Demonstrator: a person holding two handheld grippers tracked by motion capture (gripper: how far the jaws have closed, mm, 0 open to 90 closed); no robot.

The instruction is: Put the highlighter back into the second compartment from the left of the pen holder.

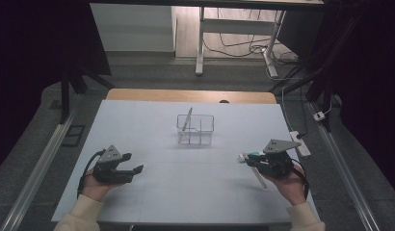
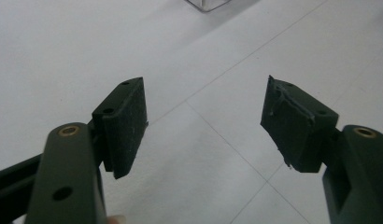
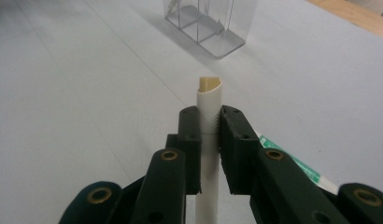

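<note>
My right gripper (image 3: 209, 116) is shut on a white stick-like tube (image 3: 209, 95) with a cream tip, which points away towards a clear plastic organiser (image 3: 208, 23). In the high view this right gripper (image 1: 247, 161) sits low at the table's right, and the white tube (image 1: 259, 181) sticks out behind it. A green and white toothpaste tube (image 3: 292, 164) lies on the table right beside the jaws. At the left, my left gripper (image 1: 133, 162) is held just above the table, open. Between its fingers (image 2: 206, 98) there is only bare white table.
The clear organiser (image 1: 195, 129) stands at the table's middle, far side, with a thin flat item (image 1: 187, 119) leaning in its left compartment. A power strip (image 1: 300, 143) lies off the right edge. The white tabletop (image 1: 186, 187) lies bare between the grippers.
</note>
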